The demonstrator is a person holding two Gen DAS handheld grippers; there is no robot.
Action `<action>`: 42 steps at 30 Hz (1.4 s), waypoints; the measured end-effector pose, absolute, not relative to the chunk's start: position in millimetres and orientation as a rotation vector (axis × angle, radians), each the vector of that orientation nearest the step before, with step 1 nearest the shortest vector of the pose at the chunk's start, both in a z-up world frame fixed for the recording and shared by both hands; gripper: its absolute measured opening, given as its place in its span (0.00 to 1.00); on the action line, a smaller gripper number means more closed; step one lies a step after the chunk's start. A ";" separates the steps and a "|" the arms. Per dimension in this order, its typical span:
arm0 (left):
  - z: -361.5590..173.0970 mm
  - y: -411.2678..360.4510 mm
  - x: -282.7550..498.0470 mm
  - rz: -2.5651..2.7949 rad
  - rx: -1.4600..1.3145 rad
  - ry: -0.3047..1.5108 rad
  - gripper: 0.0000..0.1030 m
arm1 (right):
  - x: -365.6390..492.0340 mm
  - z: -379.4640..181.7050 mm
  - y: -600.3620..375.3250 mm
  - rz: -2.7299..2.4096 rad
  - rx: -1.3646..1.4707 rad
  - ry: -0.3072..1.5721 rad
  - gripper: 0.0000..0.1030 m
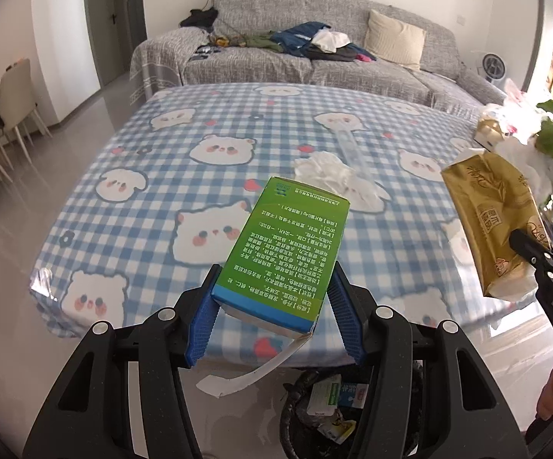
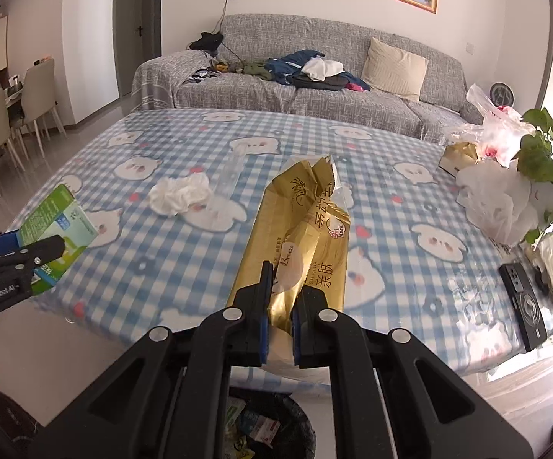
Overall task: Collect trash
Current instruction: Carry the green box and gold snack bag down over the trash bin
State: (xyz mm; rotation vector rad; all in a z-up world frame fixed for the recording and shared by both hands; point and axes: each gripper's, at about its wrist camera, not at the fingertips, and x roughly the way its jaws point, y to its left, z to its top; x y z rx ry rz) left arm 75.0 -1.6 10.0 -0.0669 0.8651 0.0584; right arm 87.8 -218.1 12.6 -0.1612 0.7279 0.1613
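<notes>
My left gripper (image 1: pixel 274 287) is shut on a green and blue carton (image 1: pixel 287 244), its blue pads pressing the box's two sides; a torn white flap hangs from the near end. My right gripper (image 2: pixel 281 298) is shut on a gold tissue pack (image 2: pixel 303 229), pinched flat between the pads. Both are held above the near table edge. The carton (image 2: pixel 58 233) shows at the left of the right wrist view, the gold pack (image 1: pixel 494 222) at the right of the left wrist view. A crumpled white tissue (image 2: pixel 178 193) and a clear plastic wrapper (image 2: pixel 230 176) lie on the checked tablecloth (image 2: pixel 161 267).
A black bin (image 2: pixel 272 428) with trash in it stands on the floor below the table edge. At the table's right are plastic bags (image 2: pixel 498 199), a gold tissue box (image 2: pixel 460 157), a plant (image 2: pixel 548 153) and a phone (image 2: pixel 523 302). A grey sofa (image 2: pixel 314 95) stands behind.
</notes>
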 end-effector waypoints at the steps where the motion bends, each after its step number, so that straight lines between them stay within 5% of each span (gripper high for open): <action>1: 9.2 -2.7 71.2 0.056 -0.067 0.865 0.52 | 80.7 15.4 -218.9 0.161 -0.165 0.718 0.07; 15: -14.1 -9.7 15.9 0.032 -0.081 0.888 0.52 | 11.1 20.3 -210.5 0.197 -0.185 0.678 0.07; 42: -77.8 -12.3 -58.8 0.048 -0.117 0.976 0.52 | -84.6 -69.3 -195.4 0.220 -0.246 0.826 0.07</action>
